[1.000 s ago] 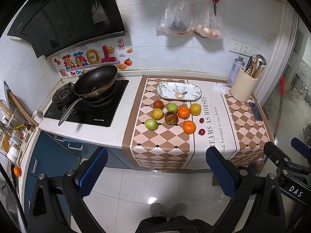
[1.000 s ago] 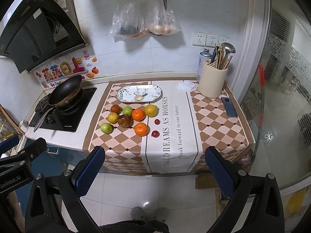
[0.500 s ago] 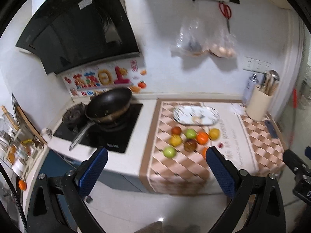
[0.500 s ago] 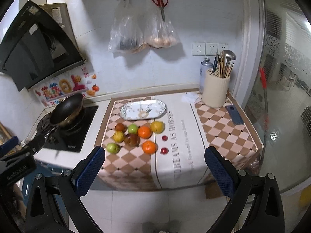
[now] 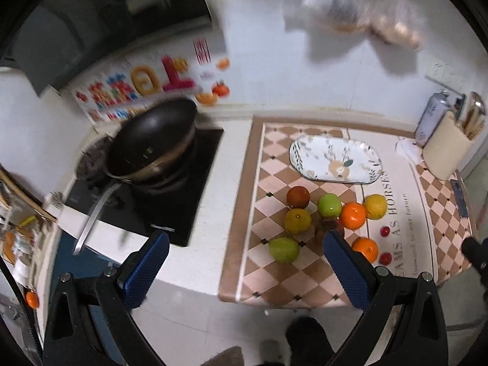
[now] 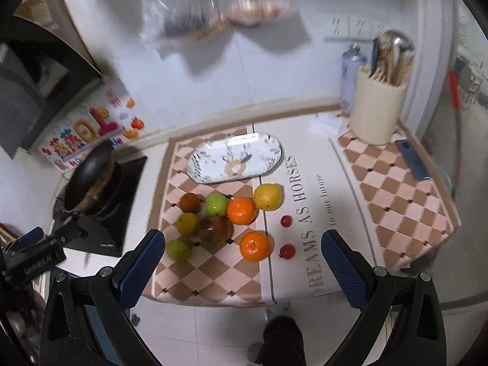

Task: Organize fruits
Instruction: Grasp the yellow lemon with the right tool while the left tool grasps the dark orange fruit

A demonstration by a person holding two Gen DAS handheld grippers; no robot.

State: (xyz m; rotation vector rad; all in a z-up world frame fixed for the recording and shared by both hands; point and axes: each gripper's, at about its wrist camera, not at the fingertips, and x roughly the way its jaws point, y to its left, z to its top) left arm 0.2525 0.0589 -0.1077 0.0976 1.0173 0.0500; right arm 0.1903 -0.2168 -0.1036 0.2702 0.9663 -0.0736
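Note:
Several fruits lie in a cluster on the checkered cloth: oranges [image 6: 255, 245], a green apple [image 6: 216, 203], a yellow lemon [image 6: 267, 196], a dark red fruit [image 6: 216, 228] and two small red fruits [image 6: 287, 250]. An empty oval patterned plate [image 6: 235, 161] lies just behind them; it also shows in the left wrist view [image 5: 335, 159]. My left gripper [image 5: 244, 262] is open and empty, at the counter's front edge left of the fruits [image 5: 326, 213]. My right gripper [image 6: 244, 259] is open and empty, in front of the cluster.
A black wok [image 5: 152, 146] sits on the hob at the left. A cream utensil holder [image 6: 376, 103] and spray can [image 6: 350, 73] stand at the back right, with a phone [image 6: 411, 164] beside them. Plastic bags [image 6: 213, 9] hang on the wall.
Both grippers have moved forward and closer to the counter; the fruits and plate now look larger. Nothing on the counter has moved.

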